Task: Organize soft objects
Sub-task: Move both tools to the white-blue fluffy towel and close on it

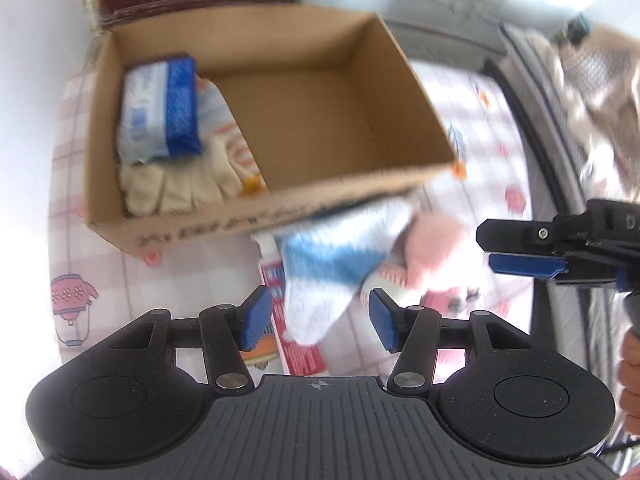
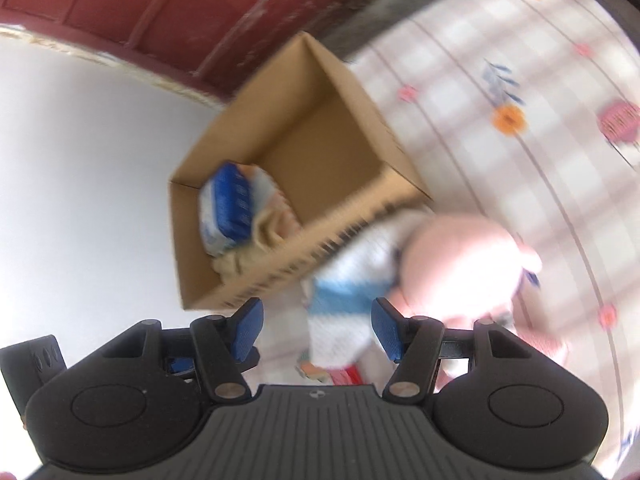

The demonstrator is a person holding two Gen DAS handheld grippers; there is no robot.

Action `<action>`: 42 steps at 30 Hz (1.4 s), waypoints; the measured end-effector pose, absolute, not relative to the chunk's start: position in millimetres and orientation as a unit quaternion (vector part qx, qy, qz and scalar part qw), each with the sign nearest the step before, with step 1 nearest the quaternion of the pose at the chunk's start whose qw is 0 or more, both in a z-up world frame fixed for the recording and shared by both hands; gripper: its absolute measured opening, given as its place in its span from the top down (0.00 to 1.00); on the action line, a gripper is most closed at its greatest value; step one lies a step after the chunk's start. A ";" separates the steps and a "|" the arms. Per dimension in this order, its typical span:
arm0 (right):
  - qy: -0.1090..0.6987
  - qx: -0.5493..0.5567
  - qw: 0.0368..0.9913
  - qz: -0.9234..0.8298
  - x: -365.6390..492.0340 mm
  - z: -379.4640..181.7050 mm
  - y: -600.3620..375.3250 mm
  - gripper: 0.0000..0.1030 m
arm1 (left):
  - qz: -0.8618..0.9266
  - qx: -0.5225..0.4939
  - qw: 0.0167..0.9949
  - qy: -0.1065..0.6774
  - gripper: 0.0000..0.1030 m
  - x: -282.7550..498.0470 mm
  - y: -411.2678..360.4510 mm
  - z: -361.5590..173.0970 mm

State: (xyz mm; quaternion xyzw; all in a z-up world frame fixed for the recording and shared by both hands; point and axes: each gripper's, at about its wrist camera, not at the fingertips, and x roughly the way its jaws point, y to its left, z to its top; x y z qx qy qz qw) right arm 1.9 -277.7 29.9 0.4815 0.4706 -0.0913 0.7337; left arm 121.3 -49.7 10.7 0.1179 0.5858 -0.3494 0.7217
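A: How far is the sorting, do you think?

B: Partly done, I judge. In the cardboard box (image 1: 304, 92), on its 9 o'clock side, a blue and white packet (image 1: 160, 112) lies on top of cream cloth (image 1: 176, 188). The rest of the box floor is bare.

A: And what is left outside?

B: A white and blue towel (image 1: 332, 264) and a pink plush toy (image 2: 460, 264) lie just at the box's near wall, at 5 o'clock from it. They touch each other. Under the towel is a red and white flat packet (image 1: 300, 344); the blur hides what it is.

A: The tools?

B: The left tool (image 1: 318, 322) is wide, empty, with the towel between its pads. The right tool (image 2: 318, 328) is wide and empty too.

A: The surface?

B: It carries a pale checked cloth (image 2: 500, 60) with flowers. At 12 o'clock is a dark red door (image 2: 192, 12) and a white wall (image 2: 80, 160). At 2 o'clock in the left view is some beige bedding (image 1: 592, 92).
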 end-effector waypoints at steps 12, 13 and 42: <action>0.511 0.201 0.834 -0.047 60.2 13.6 -242.7 0.38 | -0.359 0.209 0.739 0.531 0.49 98.1 -78.9 -59.1; 0.519 0.181 0.835 -0.039 66.3 9.1 -241.3 0.38 | -0.356 0.209 0.743 0.528 0.49 99.0 -80.4 -61.2; 0.586 0.157 0.793 0.047 103.6 -52.2 -253.0 0.85 | -0.320 0.170 0.751 0.552 0.94 128.0 -118.9 -99.0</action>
